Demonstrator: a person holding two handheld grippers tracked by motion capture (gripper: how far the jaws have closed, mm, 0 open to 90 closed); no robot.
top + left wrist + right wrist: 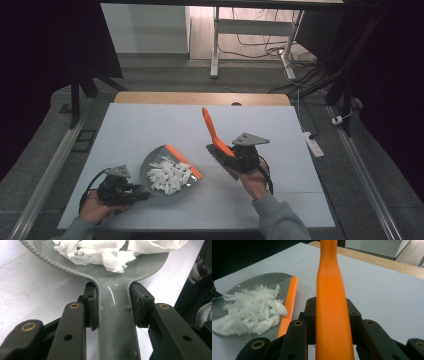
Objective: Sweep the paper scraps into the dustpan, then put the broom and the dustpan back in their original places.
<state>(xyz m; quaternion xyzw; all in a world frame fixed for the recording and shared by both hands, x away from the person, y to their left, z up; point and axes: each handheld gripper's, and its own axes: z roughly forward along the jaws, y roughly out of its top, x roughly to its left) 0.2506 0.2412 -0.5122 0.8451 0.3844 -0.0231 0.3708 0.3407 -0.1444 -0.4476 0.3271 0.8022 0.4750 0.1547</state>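
Meanwhile, the grey dustpan (pixel 167 172) sits flat on the white tabletop (pixel 150 125), its handle clamped between the jaws of the left gripper (pixel 142 194), likely to keep it steady while it holds a heap of torn white paper scraps (pixel 169 175). Right of the dustpan, the right gripper (pixel 227 156) has its jaws closed on the orange handle of a hand brush (pixel 215 132), lifted clear with its bristles near the hand. Nothing lies between brush and dustpan's orange lip (pixel 184 161); beyond the dustpan, bare tabletop runs to a wooden edge (pixel 200 98).
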